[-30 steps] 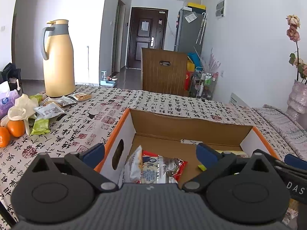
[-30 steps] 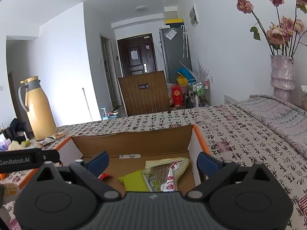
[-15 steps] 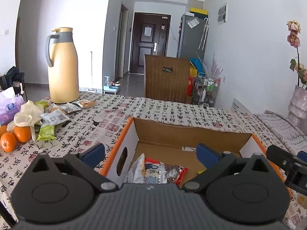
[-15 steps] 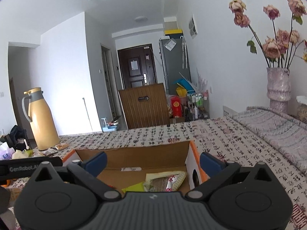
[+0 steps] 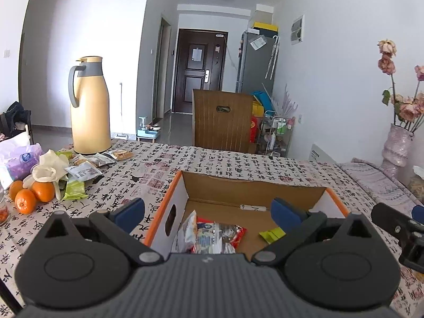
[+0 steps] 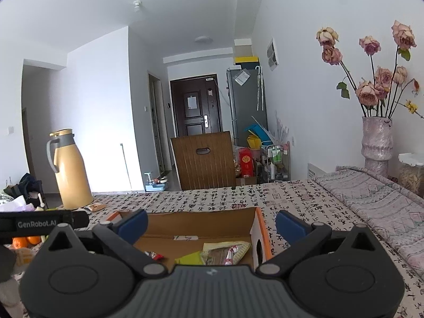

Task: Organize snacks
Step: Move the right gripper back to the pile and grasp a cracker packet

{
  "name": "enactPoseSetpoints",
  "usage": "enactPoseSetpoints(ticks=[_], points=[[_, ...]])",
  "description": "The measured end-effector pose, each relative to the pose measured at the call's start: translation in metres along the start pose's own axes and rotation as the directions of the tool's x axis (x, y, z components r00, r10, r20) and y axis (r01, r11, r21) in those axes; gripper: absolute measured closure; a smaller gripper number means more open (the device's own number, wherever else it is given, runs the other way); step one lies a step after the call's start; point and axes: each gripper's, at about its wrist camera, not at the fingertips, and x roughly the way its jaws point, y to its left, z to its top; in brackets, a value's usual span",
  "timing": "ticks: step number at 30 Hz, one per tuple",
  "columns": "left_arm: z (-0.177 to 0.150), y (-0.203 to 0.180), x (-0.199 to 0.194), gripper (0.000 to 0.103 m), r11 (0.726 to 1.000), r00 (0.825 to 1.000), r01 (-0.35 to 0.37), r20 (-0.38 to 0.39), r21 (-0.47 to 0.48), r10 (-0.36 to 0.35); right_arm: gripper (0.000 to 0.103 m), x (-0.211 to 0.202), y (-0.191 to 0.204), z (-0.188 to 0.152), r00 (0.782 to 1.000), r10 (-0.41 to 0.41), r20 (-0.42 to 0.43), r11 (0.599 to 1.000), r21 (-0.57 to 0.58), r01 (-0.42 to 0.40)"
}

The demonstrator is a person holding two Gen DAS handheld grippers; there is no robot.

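Note:
An open cardboard box (image 5: 169, 193) with orange edges sits on the patterned table, also in the right wrist view (image 6: 261, 228). It holds snack packets: a red and white pack (image 5: 212, 234), a green packet (image 5: 273, 233) and a striped pack (image 6: 225, 250). More loose snack packets (image 5: 82, 171) lie on the table at left by the flask. My left gripper (image 5: 206, 212) is open and empty above the box's near left side. My right gripper (image 6: 210, 225) is open and empty above the box's near right side.
A tall yellow flask (image 5: 90, 106) stands at the back left. Oranges (image 5: 31, 196), a white glove (image 5: 50, 167) and a purple tissue pack (image 5: 18, 159) lie at left. A vase of dried roses (image 6: 376, 137) stands at right on a grey cloth (image 6: 384, 206).
Both grippers have risen and drawn back from the box, so the box looks smaller and lower in both views. Both stay open and empty.

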Motion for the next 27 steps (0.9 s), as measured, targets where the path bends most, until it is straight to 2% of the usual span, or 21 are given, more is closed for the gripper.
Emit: enactPoseSetpoints(ticks=[15,27], points=[[-0.034,0.018,-0.044,0.0,0.999,0.999,0.04,-0.015,0.011,-0.04,0.0,-0.05,-0.001,-0.037,0.998,0.005,-0.069,0.999,-0.037,-0.008],[-0.083,0.036,-0.057,0.0,0.997,0.991,0.059,-0.12,0.041,-0.053,0.0,-0.072,-0.006,-0.081,0.982,-0.017,-0.189,0.997,-0.077,0.002]])
